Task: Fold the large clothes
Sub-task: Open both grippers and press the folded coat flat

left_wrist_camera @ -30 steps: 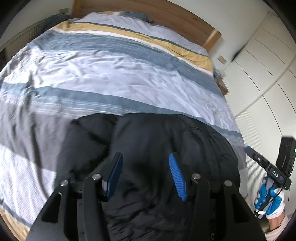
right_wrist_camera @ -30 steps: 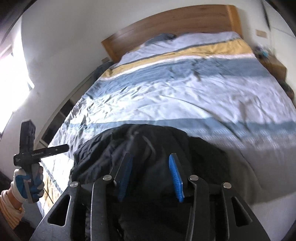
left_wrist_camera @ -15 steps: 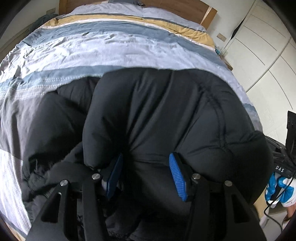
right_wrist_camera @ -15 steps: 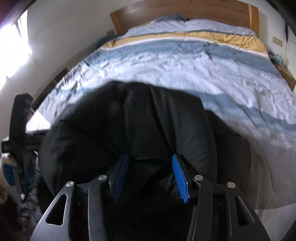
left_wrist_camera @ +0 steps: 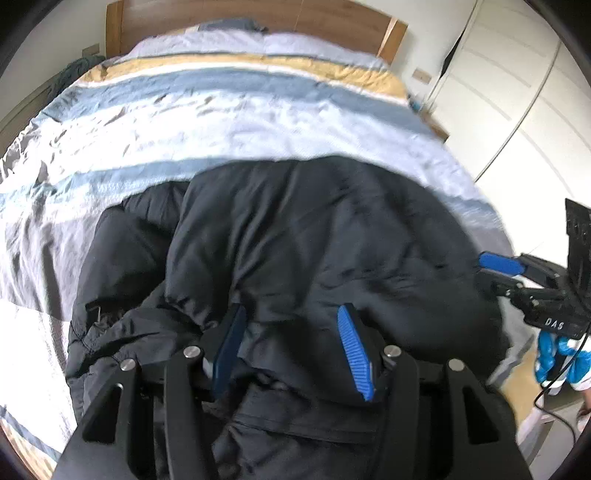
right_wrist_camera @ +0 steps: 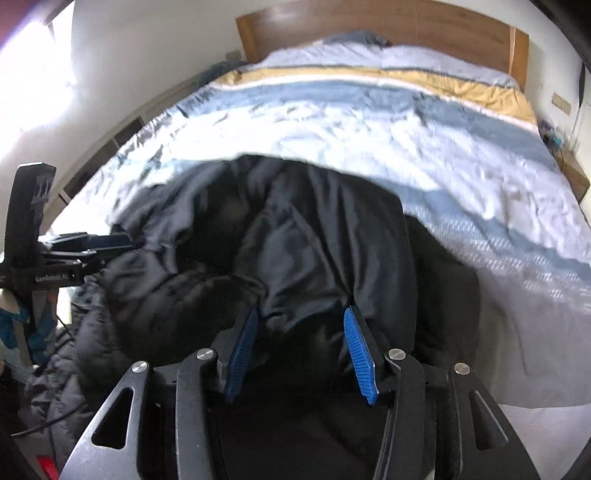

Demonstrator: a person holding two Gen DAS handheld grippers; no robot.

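A black puffer jacket lies bunched at the foot end of a bed, on a striped duvet banded in pale grey, blue and mustard yellow. Beyond the duvet stands a wooden headboard, and white wardrobe doors fill the right side of the left wrist view. The left gripper sits low against the jacket with its blue-padded fingers spread apart; padded cloth bulges into the gap between them, the left pad half buried under a fold, yet the pads do not pinch it, so the jaws stand open around the fabric rather than clamped. The right gripper is in the same posture in its own view: its ribbed blue fingers are wide apart, a thick roll of the jacket swelling between and over their tips. Each camera catches the other tool at the jacket's edge: the right gripper shows at the far right of the left view, held by a hand in a blue glove, its blue tip touching the jacket's side; the left gripper shows at the far left of the right view, its tip reaching into the jacket's folds. Both frames are slightly motion-blurred, so finer seams and any zip cannot be made out.
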